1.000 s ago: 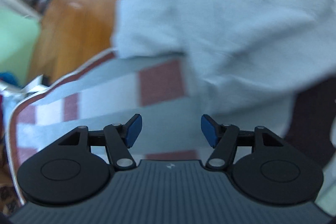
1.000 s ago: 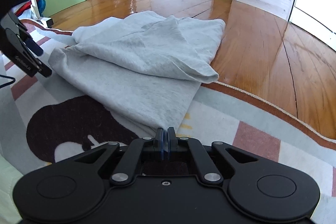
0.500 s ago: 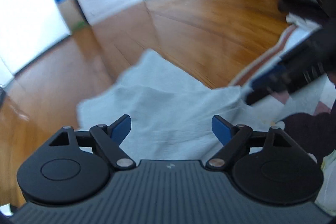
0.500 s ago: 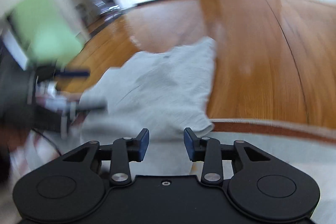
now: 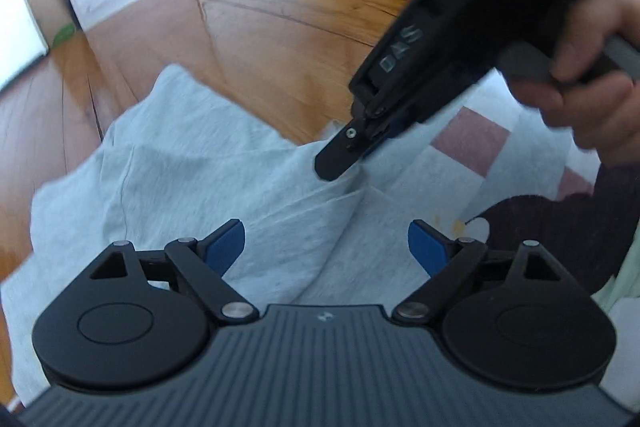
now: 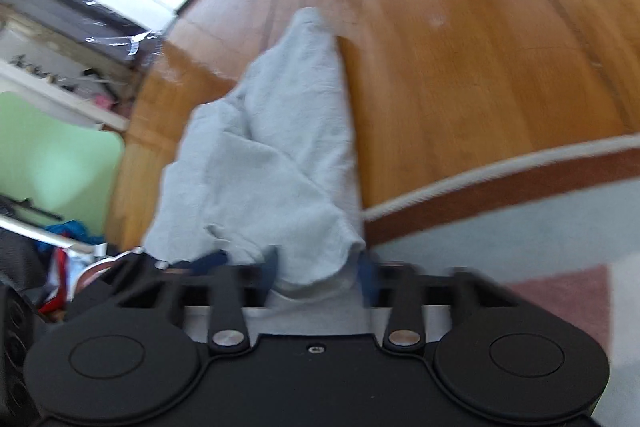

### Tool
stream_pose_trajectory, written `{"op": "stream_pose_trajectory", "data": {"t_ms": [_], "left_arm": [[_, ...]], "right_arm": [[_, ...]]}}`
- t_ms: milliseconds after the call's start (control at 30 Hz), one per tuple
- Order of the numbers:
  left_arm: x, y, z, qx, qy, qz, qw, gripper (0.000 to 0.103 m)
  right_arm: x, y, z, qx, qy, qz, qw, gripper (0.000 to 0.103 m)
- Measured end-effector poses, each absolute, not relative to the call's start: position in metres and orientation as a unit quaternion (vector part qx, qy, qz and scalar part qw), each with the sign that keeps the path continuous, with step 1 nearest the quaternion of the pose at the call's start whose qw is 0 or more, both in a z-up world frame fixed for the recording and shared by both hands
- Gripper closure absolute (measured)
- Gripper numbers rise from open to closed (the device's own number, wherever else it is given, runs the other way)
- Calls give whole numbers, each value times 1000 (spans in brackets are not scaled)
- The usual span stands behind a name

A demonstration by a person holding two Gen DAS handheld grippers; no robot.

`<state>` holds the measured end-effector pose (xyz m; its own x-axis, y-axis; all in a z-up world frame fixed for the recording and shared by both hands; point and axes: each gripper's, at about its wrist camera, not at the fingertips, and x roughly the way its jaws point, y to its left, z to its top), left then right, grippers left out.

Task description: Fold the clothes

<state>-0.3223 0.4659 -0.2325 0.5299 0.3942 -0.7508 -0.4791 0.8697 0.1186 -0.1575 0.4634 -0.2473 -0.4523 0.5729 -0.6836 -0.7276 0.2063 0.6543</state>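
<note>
Grey garment seized at its near corner by the right hand-held gripper

A second earlier the grey garment (image 5: 208,187) lay untouched, half on the rug (image 5: 472,143) and half on the wooden floor (image 5: 280,7); now its corner is clamped in the right hand-held gripper (image 5: 340,163), whose jaws were parted and shut again, so a new fold is judged to be starting. The left hand-held gripper (image 5: 326,247) is held over the cloth, its jaws opening wide, nothing gripped between them.

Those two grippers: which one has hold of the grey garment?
The right gripper: its jaws are shut on a corner of the grey garment. The left gripper hangs wide apart, its jaws opening with nothing pinched.
</note>
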Motion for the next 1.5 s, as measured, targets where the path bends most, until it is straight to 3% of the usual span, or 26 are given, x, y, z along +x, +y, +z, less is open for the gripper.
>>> {"op": "stream_pose_trajectory", "data": {"t_ms": [167, 200, 233, 267, 300, 533, 600, 733, 967, 1033, 1067, 1100, 1167, 1200, 1233, 1267, 1400, 1500], "left_arm": [[-317, 464, -233, -23, 410, 297, 862, 14], [-321, 469, -231, -33, 403, 305, 862, 19], [-326, 474, -229, -45, 396, 312, 862, 32], [-332, 481, -225, -67, 390, 318, 861, 73], [-338, 489, -222, -85, 388, 333, 855, 97], [-449, 558, -184, -196, 260, 541, 775, 96], [-490, 579, -191, -246, 240, 589, 731, 93], [-558, 619, -224, -388, 219, 573, 688, 93], [-579, 620, -219, -402, 174, 579, 688, 92], [-583, 617, -221, -422, 174, 573, 681, 74], [-586, 616, -223, -437, 174, 568, 676, 49], [-588, 615, -226, -451, 171, 562, 672, 39], [-590, 617, -240, -485, 160, 536, 673, 39], [-589, 619, -245, -497, 160, 523, 674, 48], [-591, 621, -248, -508, 151, 513, 676, 69], [-592, 622, -251, -519, 142, 502, 678, 99], [-597, 617, -235, -494, 111, 514, 692, 99], [-582, 612, -226, -417, 173, 566, 690, 93]], "right_arm": [[-169, 469, -217, -40, 549, 666, 504, 98], [-171, 473, -210, -33, 549, 672, 495, 98], [-174, 476, -204, -27, 548, 680, 487, 98], [-178, 479, -196, -25, 539, 690, 482, 98], [-182, 483, -188, -23, 531, 700, 477, 98], [-201, 496, -173, -40, 493, 730, 472, 91], [-211, 493, -186, -93, 473, 721, 498, 83], [-241, 485, -229, -262, 427, 690, 522, 83], [-239, 467, -241, -255, 430, 690, 523, 83], [-241, 462, -240, -269, 417, 694, 522, 83], [-244, 459, -239, -277, 411, 695, 520, 81], [-246, 455, -238, -283, 406, 698, 518, 76], [-254, 445, -236, -284, 401, 716, 496, 69], [-258, 438, -234, -283, 399, 727, 482, 69], [-263, 434, -233, -283, 394, 739, 467, 69], [-272, 434, -232, -290, 381, 749, 458, 69], [-307, 430, -229, -320, 324, 785, 420, 69], [-328, 432, -237, -346, 306, 786, 410, 66]]}}
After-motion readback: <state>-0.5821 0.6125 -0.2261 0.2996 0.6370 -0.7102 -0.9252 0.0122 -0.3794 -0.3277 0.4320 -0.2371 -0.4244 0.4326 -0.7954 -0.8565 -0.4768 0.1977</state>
